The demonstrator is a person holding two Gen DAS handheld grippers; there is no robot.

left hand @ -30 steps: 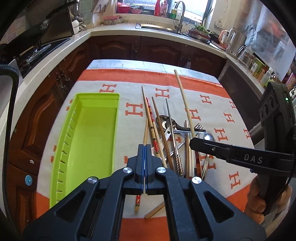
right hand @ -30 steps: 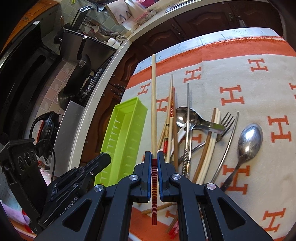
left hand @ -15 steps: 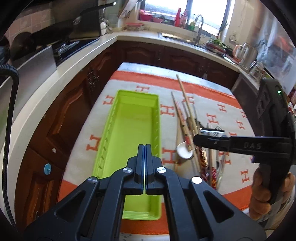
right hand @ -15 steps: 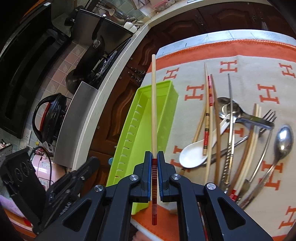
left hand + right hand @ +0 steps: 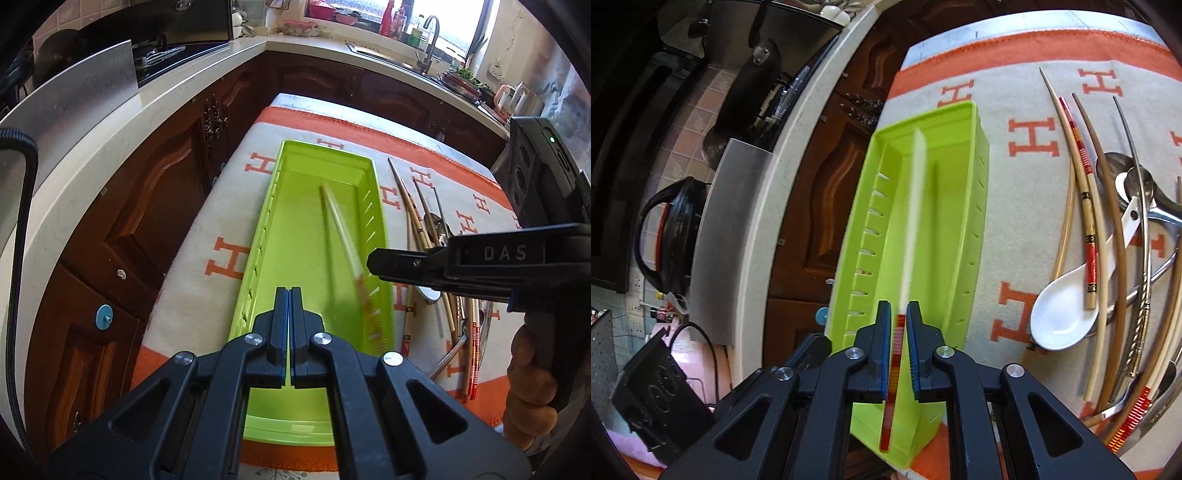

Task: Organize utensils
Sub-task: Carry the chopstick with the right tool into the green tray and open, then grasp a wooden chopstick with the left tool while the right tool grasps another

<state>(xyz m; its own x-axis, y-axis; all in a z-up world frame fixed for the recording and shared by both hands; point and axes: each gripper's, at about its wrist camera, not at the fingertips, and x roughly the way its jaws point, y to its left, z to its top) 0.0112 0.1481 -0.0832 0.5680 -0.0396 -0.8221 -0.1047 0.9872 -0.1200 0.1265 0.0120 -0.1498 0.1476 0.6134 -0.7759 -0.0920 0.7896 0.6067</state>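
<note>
One chopstick slipped blurred between the right gripper's opening jaws, over the green tray that had earlier lain off to its side; left gripper stayed clenched, empty.

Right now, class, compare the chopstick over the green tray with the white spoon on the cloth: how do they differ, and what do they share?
The chopstick is long, thin and pale with a red-banded end; the white spoon is short, with a broad bowl. The chopstick sits blurred between the opening jaws of the right gripper above the green tray; the spoon lies sharp on the cloth, partly under other chopsticks. Both are eating utensils.
</note>
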